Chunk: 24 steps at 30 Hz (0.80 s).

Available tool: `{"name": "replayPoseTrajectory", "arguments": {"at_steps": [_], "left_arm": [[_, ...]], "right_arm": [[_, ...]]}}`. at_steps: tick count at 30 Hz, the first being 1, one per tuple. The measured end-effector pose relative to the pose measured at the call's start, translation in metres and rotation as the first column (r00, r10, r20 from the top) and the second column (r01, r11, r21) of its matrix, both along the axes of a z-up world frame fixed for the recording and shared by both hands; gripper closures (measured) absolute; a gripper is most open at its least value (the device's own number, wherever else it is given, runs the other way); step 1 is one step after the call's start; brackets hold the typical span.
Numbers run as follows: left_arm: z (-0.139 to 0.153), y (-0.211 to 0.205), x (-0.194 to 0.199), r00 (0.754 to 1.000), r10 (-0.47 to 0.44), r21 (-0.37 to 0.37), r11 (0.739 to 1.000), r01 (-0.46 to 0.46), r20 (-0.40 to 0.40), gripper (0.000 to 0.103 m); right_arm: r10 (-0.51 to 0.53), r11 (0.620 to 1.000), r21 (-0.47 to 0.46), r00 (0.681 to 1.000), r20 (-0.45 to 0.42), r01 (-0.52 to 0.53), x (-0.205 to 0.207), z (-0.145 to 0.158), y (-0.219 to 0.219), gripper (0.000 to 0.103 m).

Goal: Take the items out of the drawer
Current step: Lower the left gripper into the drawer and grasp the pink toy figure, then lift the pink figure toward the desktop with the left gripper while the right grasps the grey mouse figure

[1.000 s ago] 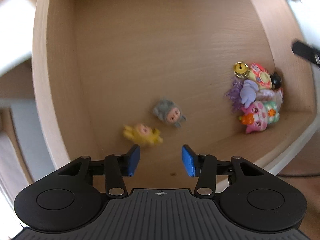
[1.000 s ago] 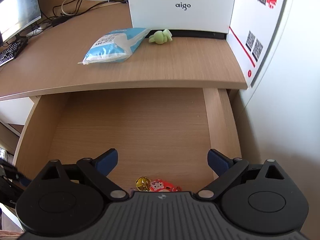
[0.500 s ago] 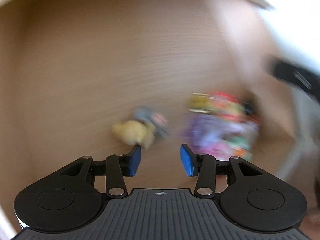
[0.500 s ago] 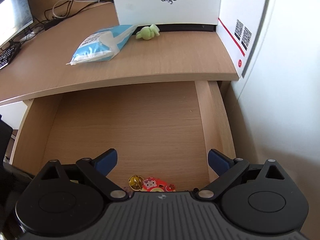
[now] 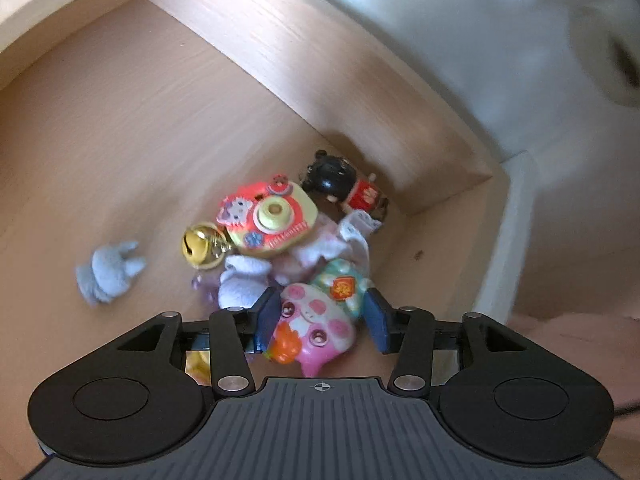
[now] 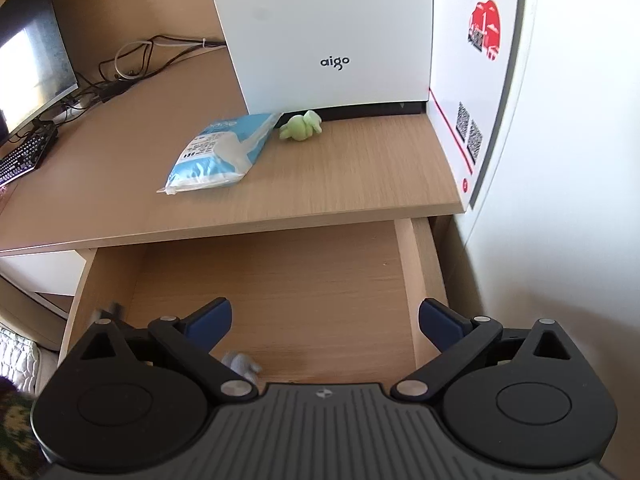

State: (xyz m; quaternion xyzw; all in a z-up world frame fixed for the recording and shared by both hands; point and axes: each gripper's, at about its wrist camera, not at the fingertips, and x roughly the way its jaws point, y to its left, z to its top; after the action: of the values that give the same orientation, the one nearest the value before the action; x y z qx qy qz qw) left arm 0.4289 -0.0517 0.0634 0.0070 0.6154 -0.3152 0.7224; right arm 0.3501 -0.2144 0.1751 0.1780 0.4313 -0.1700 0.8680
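Note:
The open wooden drawer [image 5: 100, 100] holds a pile of small toys in its corner. My left gripper [image 5: 322, 322] points down into that pile. Its jaws are opening, and a pink cat toy [image 5: 316, 328] lies between the blue pads without being clamped. Beyond it lie a red and yellow toy camera [image 5: 268, 216], a gold bell [image 5: 198, 246], a black-headed figure in red [image 5: 340, 182] and a white plush [image 5: 244, 280]. A grey plush [image 5: 108, 272] lies apart to the left. My right gripper [image 6: 326, 316] hangs open and empty above the drawer [image 6: 280, 280].
On the desk top above the drawer lie a blue and white packet [image 6: 220, 152] and a green plush [image 6: 300, 126], in front of a white box [image 6: 328, 32]. A monitor [image 6: 32, 60], a keyboard [image 6: 24, 156] and cables sit far left. A white wall [image 6: 560, 200] flanks the drawer's right side.
My left gripper swung right, away from the yellow and grey plush toys, rolled, and now straddles the pink cat with wider jaws. My right gripper rose a little; more of the desk shows.

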Motion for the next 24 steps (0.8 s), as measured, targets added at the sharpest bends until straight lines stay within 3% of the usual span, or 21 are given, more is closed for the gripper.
{"name": "replayPoseTrajectory", "arguments": {"at_steps": [2,5,9,11,13,16,20,22,24], "left_arm": [[-0.013,0.006,0.005,0.996,0.053,-0.018,0.998,-0.054,-0.078,0.047],[-0.016,0.011,0.007,0.988,0.104,-0.042,0.993,-0.110,-0.117,0.051],[-0.003,0.038,-0.006,0.976,0.196,-0.017,0.980,-0.199,-0.097,0.057],[0.013,0.071,-0.013,0.951,0.298,-0.054,0.952,-0.303,-0.078,0.057],[0.028,0.110,-0.024,0.901,0.427,-0.071,0.899,-0.432,-0.069,0.057],[0.050,0.162,-0.037,0.803,0.596,-0.070,0.800,-0.596,-0.036,0.058],[0.083,0.220,-0.060,0.676,0.737,-0.120,0.672,-0.730,0.010,0.058],[0.094,0.232,-0.071,0.636,0.771,-0.146,0.633,-0.760,0.031,0.058],[0.103,0.240,-0.081,0.617,0.786,-0.165,0.615,-0.771,0.043,0.058]], "right_arm": [[-0.010,1.000,-0.009,1.000,-0.013,0.010,-0.002,0.000,-0.001,0.003],[-0.025,0.999,-0.027,0.999,-0.033,0.024,-0.003,0.000,-0.004,0.003],[-0.031,0.999,0.018,0.999,-0.022,0.032,-0.004,-0.002,-0.009,0.000],[-0.031,0.999,0.037,0.999,-0.024,0.032,-0.002,-0.004,-0.009,0.000],[-0.031,0.999,0.017,0.999,-0.041,0.032,0.001,-0.009,-0.006,0.000],[-0.008,0.999,0.050,0.998,-0.058,0.011,0.009,-0.021,-0.003,0.000],[0.072,0.992,0.115,0.990,-0.122,-0.058,0.028,-0.050,0.013,0.000],[0.135,0.977,0.185,0.977,-0.165,-0.104,0.038,-0.069,0.026,0.010],[0.207,0.955,0.253,0.957,-0.201,-0.153,0.047,-0.085,0.042,0.020]]}}
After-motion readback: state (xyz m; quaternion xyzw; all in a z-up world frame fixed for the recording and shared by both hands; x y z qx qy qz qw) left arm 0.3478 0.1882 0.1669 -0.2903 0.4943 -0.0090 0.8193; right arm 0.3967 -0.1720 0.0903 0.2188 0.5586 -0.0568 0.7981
